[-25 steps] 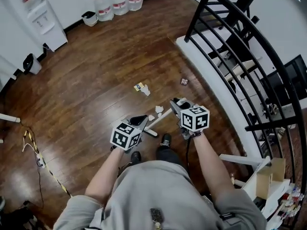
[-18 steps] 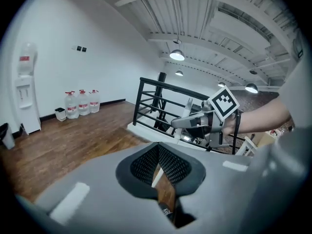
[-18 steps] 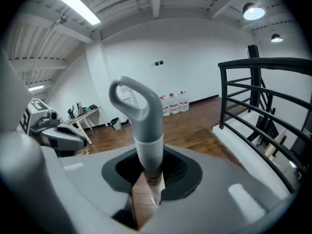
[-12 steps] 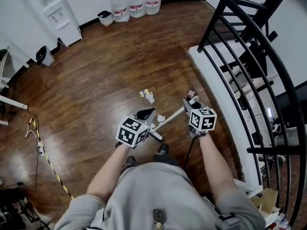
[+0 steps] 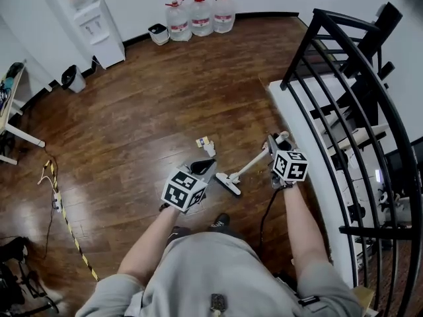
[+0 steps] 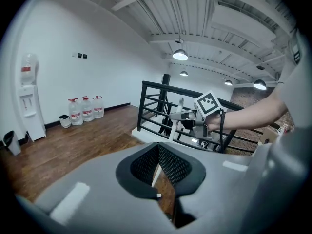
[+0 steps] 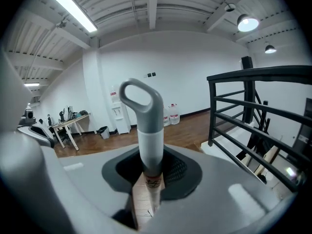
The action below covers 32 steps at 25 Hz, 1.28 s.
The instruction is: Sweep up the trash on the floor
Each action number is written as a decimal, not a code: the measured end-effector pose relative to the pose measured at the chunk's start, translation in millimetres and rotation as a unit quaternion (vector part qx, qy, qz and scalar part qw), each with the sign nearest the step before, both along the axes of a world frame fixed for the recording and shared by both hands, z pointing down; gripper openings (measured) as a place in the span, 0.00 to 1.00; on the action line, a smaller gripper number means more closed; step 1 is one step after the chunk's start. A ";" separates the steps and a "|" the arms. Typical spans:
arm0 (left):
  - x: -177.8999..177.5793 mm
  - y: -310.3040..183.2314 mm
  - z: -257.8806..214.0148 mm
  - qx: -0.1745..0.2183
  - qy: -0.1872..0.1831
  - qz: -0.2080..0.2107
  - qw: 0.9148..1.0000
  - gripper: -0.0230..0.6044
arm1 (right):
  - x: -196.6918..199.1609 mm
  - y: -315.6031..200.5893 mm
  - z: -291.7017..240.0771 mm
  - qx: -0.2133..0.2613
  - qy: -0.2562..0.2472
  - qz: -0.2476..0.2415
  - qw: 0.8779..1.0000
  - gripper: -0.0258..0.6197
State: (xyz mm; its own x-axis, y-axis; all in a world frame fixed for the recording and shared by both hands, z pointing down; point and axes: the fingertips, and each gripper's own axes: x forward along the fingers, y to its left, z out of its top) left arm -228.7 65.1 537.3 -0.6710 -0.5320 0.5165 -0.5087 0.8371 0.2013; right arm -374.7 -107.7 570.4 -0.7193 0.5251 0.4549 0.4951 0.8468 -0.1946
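Note:
My right gripper (image 5: 275, 145) is shut on the grey handle (image 7: 146, 130) of a broom. Its pale stick (image 5: 252, 163) slants down to the brush head (image 5: 229, 183) on the wood floor. The trash, a yellow-and-white scrap (image 5: 204, 140) and a crumpled white bit (image 5: 210, 150), lies just beyond the brush head. My left gripper (image 5: 203, 168) hangs left of the brush head, short of the trash. In the left gripper view its jaws (image 6: 157, 147) stand shut, with nothing seen gripped, and the right gripper (image 6: 194, 119) shows ahead.
A black railing (image 5: 344, 78) and a white ledge (image 5: 310, 144) run along the right. At the far wall stand several water bottles (image 5: 198, 12), a dispenser (image 5: 92, 18) and a small bin (image 5: 157, 33). A striped cable (image 5: 63, 210) lies at the left.
The person has moved across the floor, closer to the railing, and both grippers went along. The broom stays in the right gripper. The trash now lies nearer the left gripper.

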 end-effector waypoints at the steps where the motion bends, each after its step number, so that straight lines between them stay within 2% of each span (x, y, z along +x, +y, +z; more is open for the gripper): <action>1: -1.6 -1.6 0.4 -0.001 0.001 0.001 1.000 0.04 | -5.5 -5.0 -1.8 0.001 -0.004 0.004 1.000 0.16; 10: -27.1 -25.4 3.0 -0.010 0.011 0.015 1.000 0.04 | -47.1 -65.9 -13.3 0.019 -0.020 0.041 0.999 0.16; 19: -43.7 2.1 1.9 -0.016 0.010 0.013 1.000 0.04 | -56.5 -56.7 -26.3 -0.004 -0.008 0.063 0.998 0.16; 26: -63.7 32.4 3.5 0.002 0.005 0.041 0.999 0.04 | -52.3 -8.6 -53.7 -0.038 -0.011 0.073 0.997 0.16; 32: -87.5 91.7 12.9 0.012 0.011 0.060 0.998 0.04 | -42.2 82.3 -69.4 -0.048 -0.013 0.048 0.998 0.16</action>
